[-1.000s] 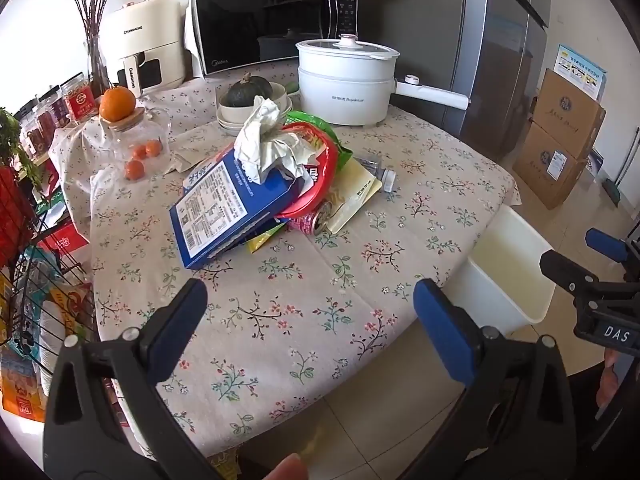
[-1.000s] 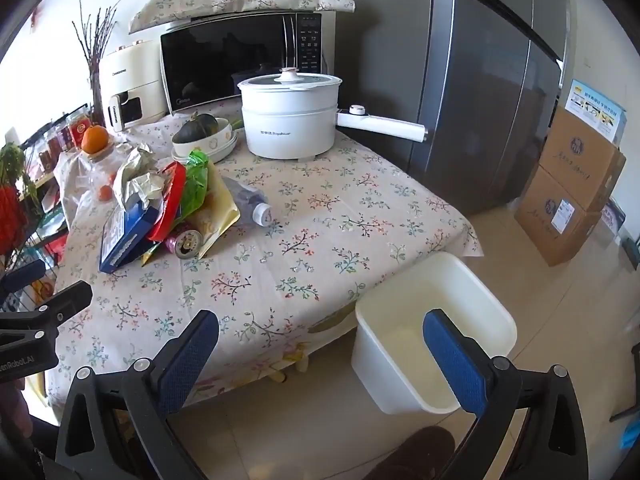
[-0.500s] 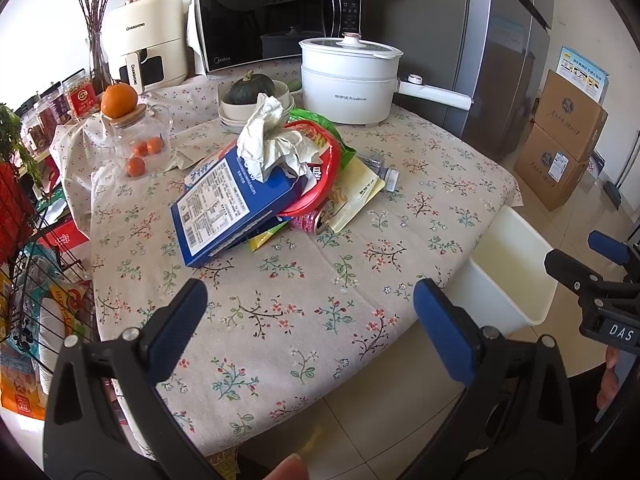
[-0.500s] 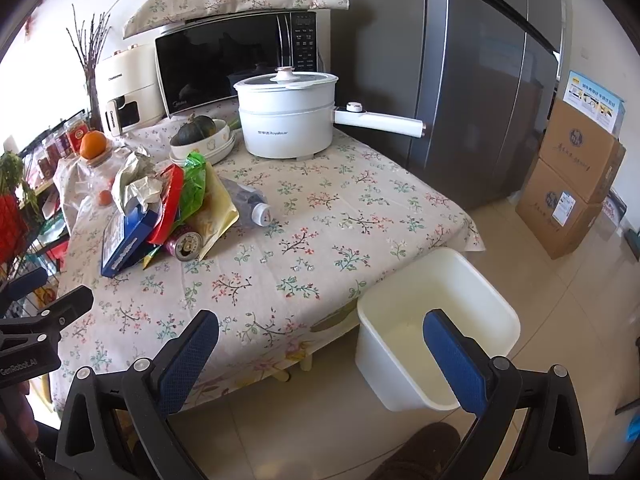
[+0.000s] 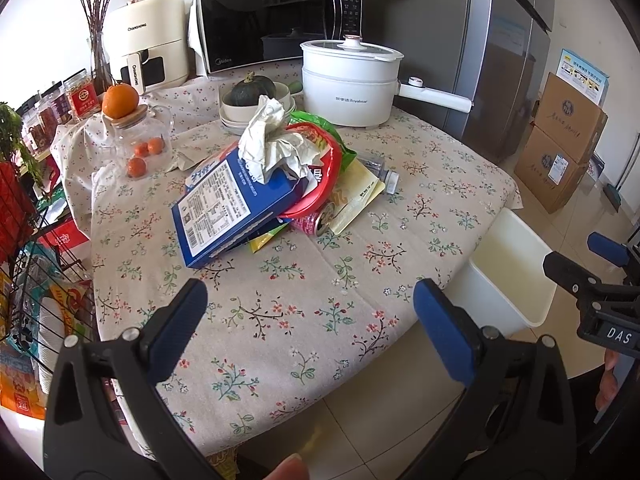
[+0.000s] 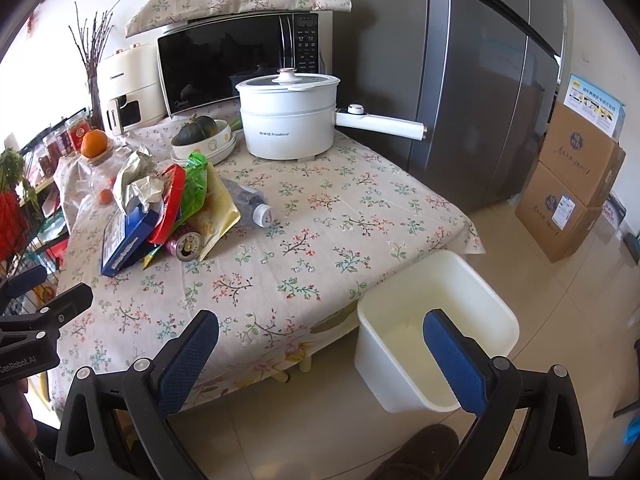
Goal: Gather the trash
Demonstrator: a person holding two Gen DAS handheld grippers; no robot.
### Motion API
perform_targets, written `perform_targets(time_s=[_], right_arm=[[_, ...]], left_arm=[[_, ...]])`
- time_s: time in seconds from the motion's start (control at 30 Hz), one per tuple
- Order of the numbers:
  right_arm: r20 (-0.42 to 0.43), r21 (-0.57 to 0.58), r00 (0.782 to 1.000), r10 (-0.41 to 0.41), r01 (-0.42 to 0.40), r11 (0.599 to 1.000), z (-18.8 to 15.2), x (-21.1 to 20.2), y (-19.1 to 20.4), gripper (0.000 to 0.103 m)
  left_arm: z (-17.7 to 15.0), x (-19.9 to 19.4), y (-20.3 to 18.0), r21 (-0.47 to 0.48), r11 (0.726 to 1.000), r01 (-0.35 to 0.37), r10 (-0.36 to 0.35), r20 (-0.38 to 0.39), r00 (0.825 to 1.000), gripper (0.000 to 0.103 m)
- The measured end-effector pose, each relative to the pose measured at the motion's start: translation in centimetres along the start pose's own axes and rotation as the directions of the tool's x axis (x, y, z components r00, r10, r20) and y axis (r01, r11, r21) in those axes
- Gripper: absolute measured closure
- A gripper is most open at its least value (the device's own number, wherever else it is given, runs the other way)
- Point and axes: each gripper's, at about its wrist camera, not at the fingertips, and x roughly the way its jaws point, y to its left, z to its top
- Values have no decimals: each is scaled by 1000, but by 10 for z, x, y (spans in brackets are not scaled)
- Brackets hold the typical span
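Observation:
A heap of trash lies on the floral tablecloth: a blue carton, crumpled white paper on top, a red plastic lid, a green wrapper, a yellow pouch, a pink can and a clear bottle. An empty white bin stands on the floor at the table's right corner. My left gripper hovers open above the table's near edge, short of the heap. My right gripper is open above the floor, between table edge and bin.
A white pot with a long handle, a bowl holding a squash, a microwave, an air fryer and a glass jar topped by an orange stand behind the heap. Fridge and cardboard boxes stand at right; a wire rack stands left.
Both views have shifted only slightly; the right gripper has drawn back a little. Both grippers stay open and the trash has not moved.

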Motion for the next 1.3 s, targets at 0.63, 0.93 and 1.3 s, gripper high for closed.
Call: perform_targets(time_s=[0.63, 0.93, 1.3], right_arm=[[5, -14, 1000, -11, 11, 1000, 1, -1, 0, 0], [6, -17, 1000, -13, 13, 1000, 0, 0, -1, 0], [6, -26, 1000, -21, 21, 999, 0, 0, 0, 0]], left_arm=[[1, -1, 0, -3, 1000, -1, 1, 5, 1000, 1], [3, -3, 2, -10, 1000, -6, 6, 9, 1000, 1], [4, -2, 4, -14, 1000, -10, 10, 9, 1000, 1]])
